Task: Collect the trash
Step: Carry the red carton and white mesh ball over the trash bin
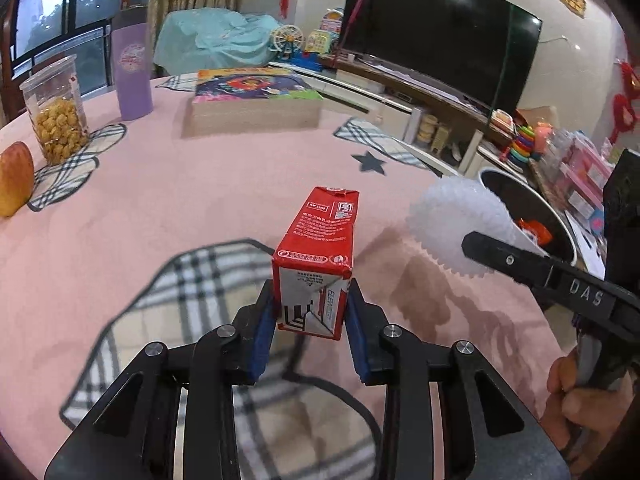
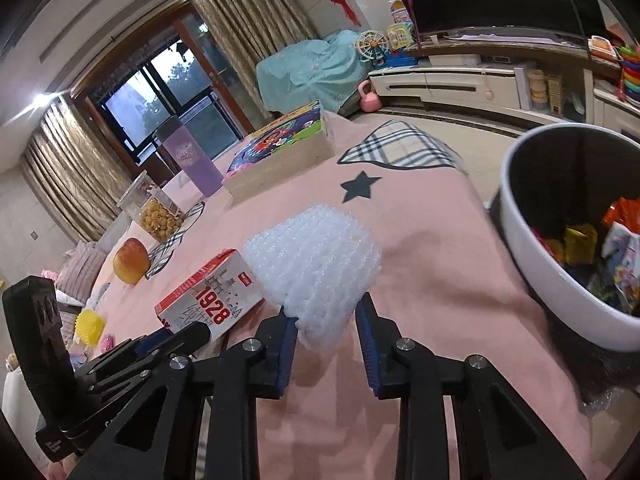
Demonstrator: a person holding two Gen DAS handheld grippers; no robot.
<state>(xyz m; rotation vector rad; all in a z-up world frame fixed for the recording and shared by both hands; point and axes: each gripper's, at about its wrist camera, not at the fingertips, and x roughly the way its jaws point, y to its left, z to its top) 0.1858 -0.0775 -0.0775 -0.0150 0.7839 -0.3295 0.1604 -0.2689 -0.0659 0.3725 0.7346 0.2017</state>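
Note:
My left gripper (image 1: 310, 306) is shut on a red and white milk carton (image 1: 318, 256), holding its near end above the pink tablecloth (image 1: 160, 208). The carton also shows in the right wrist view (image 2: 212, 296), with the left gripper (image 2: 172, 338) at its end. My right gripper (image 2: 326, 320) is shut on a white foam fruit net (image 2: 316, 268); it also shows in the left wrist view (image 1: 460, 228). A white trash bin (image 2: 532, 264) with wrappers inside stands just right of the table edge, and shows in the left wrist view (image 1: 568, 240).
On the table stand a snack jar (image 1: 56, 112), a purple tumbler (image 1: 132, 72), an apple (image 1: 14, 178) and a puzzle box (image 1: 252, 100). A TV (image 1: 440, 32) on a low cabinet lies beyond the table.

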